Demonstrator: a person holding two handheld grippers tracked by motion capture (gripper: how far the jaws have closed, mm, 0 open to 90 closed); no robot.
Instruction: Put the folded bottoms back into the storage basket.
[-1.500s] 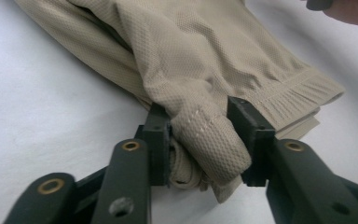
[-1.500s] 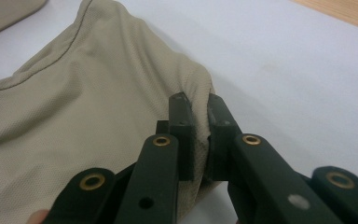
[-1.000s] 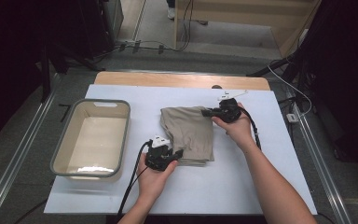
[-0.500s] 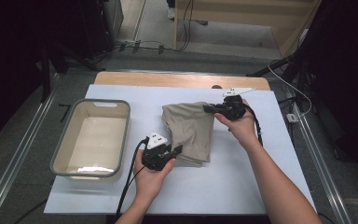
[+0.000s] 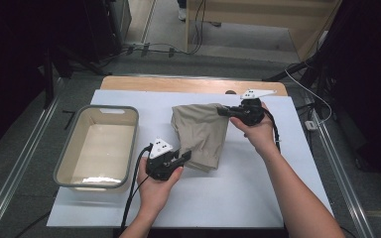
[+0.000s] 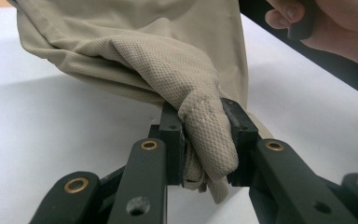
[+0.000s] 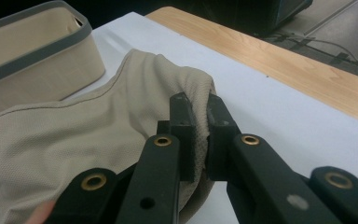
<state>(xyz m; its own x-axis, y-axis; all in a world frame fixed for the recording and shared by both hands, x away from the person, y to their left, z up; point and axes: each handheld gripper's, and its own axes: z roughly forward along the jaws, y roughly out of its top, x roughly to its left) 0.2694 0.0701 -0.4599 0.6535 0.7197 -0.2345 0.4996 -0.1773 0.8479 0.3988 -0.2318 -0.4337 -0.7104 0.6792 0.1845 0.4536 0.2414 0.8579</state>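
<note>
A folded beige knit garment (image 5: 201,131) hangs a little above the white table, held at two corners. My left gripper (image 5: 186,157) is shut on its near corner; in the left gripper view the pads (image 6: 172,140) pinch a thick folded hem of the garment (image 6: 209,135). My right gripper (image 5: 222,111) is shut on the far right corner; the right gripper view has thin cloth of the garment (image 7: 74,140) pressed between the two black pads (image 7: 184,126). A hand holds each gripper.
A beige bin with a grey rim (image 5: 64,171) stands on the white table cover (image 5: 238,193) to the left of the garment, also the bin (image 7: 32,60) in the right gripper view. A wooden strip (image 5: 178,85) runs along the far table edge. Cables trail from both grippers.
Both grippers have risen slightly with the garment, which has lifted off the table and hangs looser between them. Both grips stay as they were.
</note>
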